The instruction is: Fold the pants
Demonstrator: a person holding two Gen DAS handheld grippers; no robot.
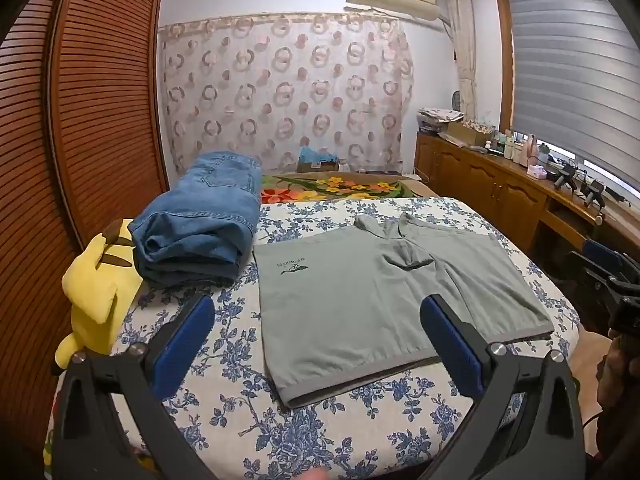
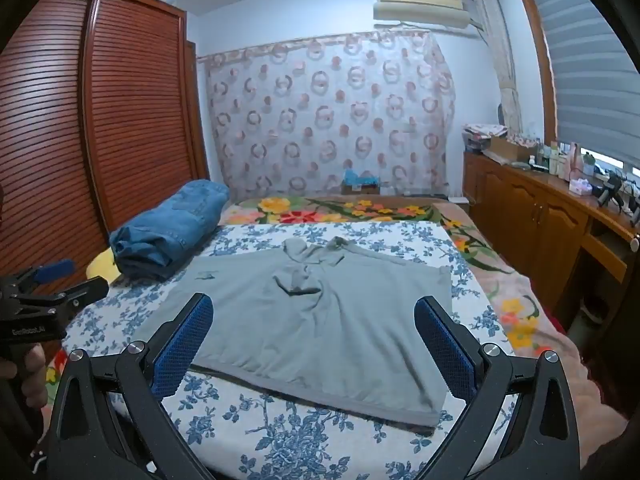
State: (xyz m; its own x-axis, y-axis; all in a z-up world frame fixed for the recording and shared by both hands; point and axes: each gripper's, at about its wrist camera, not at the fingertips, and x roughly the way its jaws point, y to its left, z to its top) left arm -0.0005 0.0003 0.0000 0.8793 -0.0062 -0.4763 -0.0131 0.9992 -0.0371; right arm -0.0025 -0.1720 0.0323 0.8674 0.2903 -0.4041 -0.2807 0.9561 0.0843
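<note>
Grey pants [image 1: 360,300] lie spread flat on the bed with the blue-flowered sheet [image 1: 320,420], waistband edge toward me; they also show in the right wrist view [image 2: 328,320]. My left gripper [image 1: 320,340] is open and empty, hovering above the pants' near left part. My right gripper [image 2: 316,336] is open and empty above the pants' near edge. The right gripper also shows at the right edge of the left wrist view [image 1: 608,280], and the left gripper at the left edge of the right wrist view [image 2: 48,288].
A folded stack of blue jeans [image 1: 200,224] sits at the bed's left, also in the right wrist view [image 2: 168,232]. A yellow plush toy [image 1: 100,280] lies beside it. A slatted wooden wardrobe [image 1: 92,100] stands left; a wooden counter [image 1: 500,184] with bottles stands right.
</note>
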